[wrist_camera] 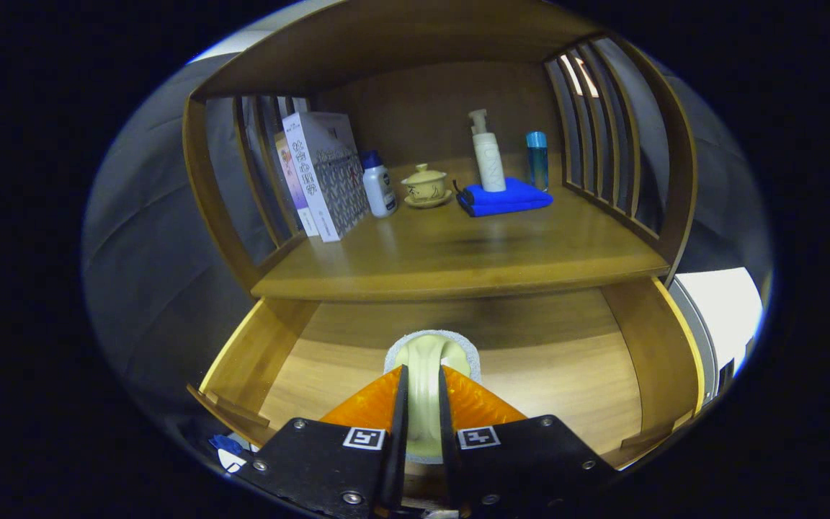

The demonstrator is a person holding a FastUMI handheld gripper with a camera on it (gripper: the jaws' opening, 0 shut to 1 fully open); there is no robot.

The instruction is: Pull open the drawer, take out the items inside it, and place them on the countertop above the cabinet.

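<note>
The jaws are drawn in close, both fingers pressing on the flanks of a pale cream brush (pixel 426 360) whose handle runs back between them. The gripper (pixel 424 404) points forward and slightly downward into the open drawer (pixel 559 367), its fingers level with each other. The brush head, rimmed by a grey-white fringe, sticks out just ahead of the fingertips over the drawer's wooden bottom; whether it touches that bottom I cannot tell.

Above the drawer lies the countertop (pixel 458 259), a wooden shelf with slatted sides. At the back of the countertop, nearest above the brush, a folded blue cloth (pixel 505 198) lies flat with a white pump bottle (pixel 488 155) standing on it. Just beside the cloth on its right stands a slim blue-capped bottle (pixel 537 158). To the cloth's left sits a small lidded teacup on a saucer (pixel 426 185), then a white bottle with a blue cap (pixel 379 185), and beyond that a few books (pixel 325 173) leaning upright against the left slats.
</note>
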